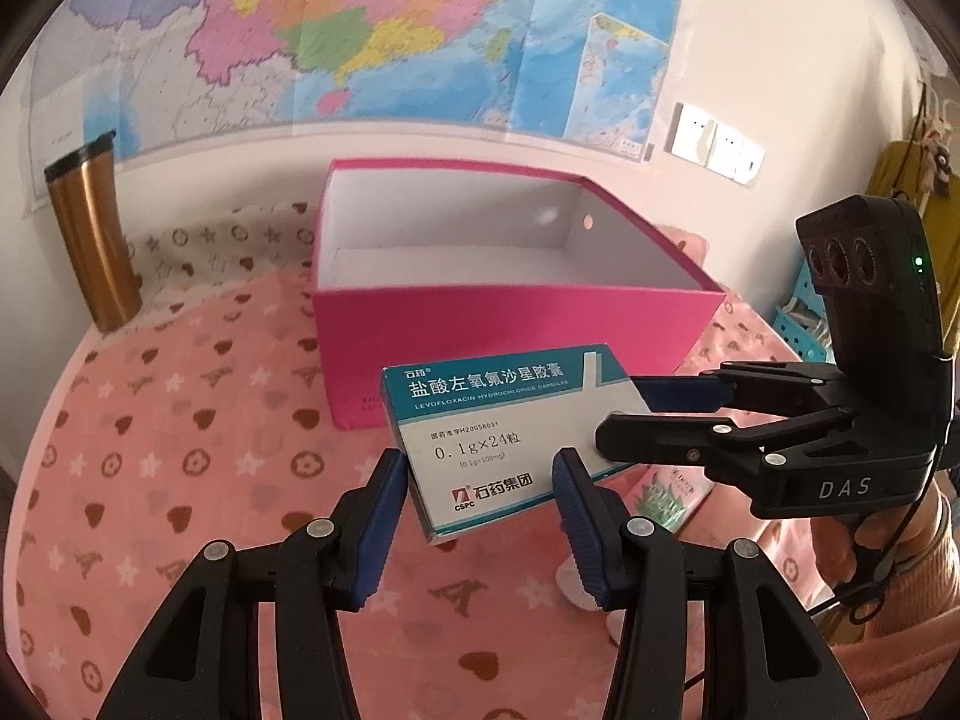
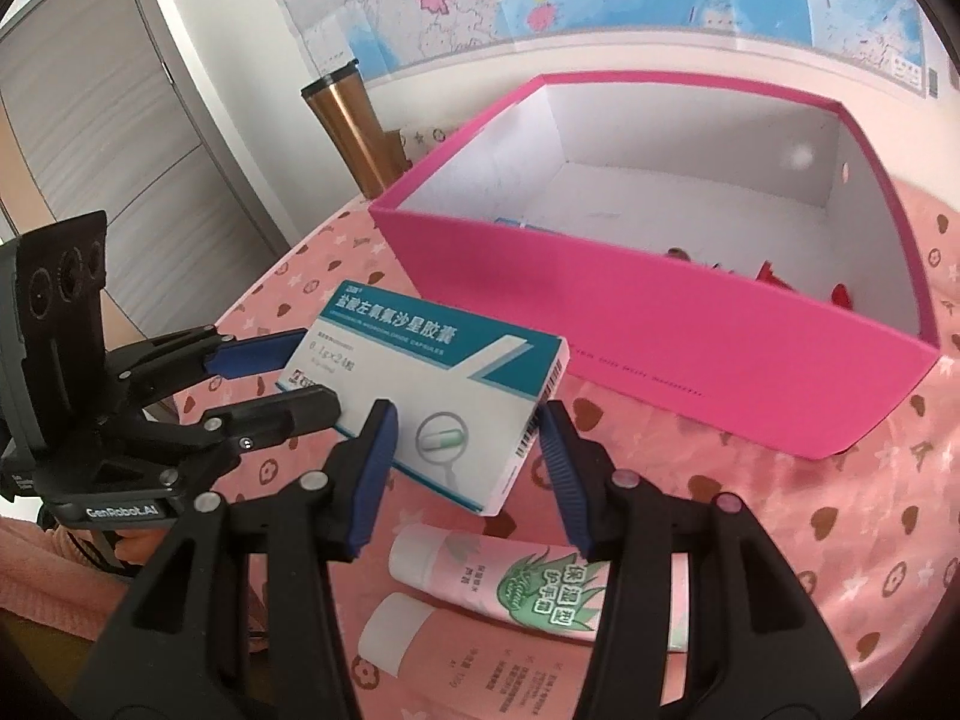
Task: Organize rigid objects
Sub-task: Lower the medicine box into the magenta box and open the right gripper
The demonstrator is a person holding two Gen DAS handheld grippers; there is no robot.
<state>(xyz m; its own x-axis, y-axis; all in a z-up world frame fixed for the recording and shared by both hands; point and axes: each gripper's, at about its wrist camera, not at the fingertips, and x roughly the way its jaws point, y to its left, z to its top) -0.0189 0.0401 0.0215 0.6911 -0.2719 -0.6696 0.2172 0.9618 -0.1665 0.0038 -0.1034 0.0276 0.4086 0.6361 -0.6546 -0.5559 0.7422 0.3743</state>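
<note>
A white and teal medicine box (image 1: 498, 432) (image 2: 432, 396) is held in the air in front of an open pink box (image 1: 516, 324) (image 2: 690, 354). Both grippers close on it from opposite ends. My left gripper (image 1: 480, 516) has its blue pads against the box's two sides. My right gripper (image 2: 468, 468) grips the other end the same way; it shows from the side in the left wrist view (image 1: 624, 420). The left gripper shows in the right wrist view (image 2: 288, 378). The pink box holds a few small items (image 2: 774, 276), partly hidden by its wall.
Two pink hand-cream tubes (image 2: 540, 588) (image 2: 480, 660) lie on the pink patterned cloth (image 1: 180, 480) below the medicine box. A bronze tumbler (image 1: 90, 234) (image 2: 354, 126) stands at the back left. A map hangs on the wall behind.
</note>
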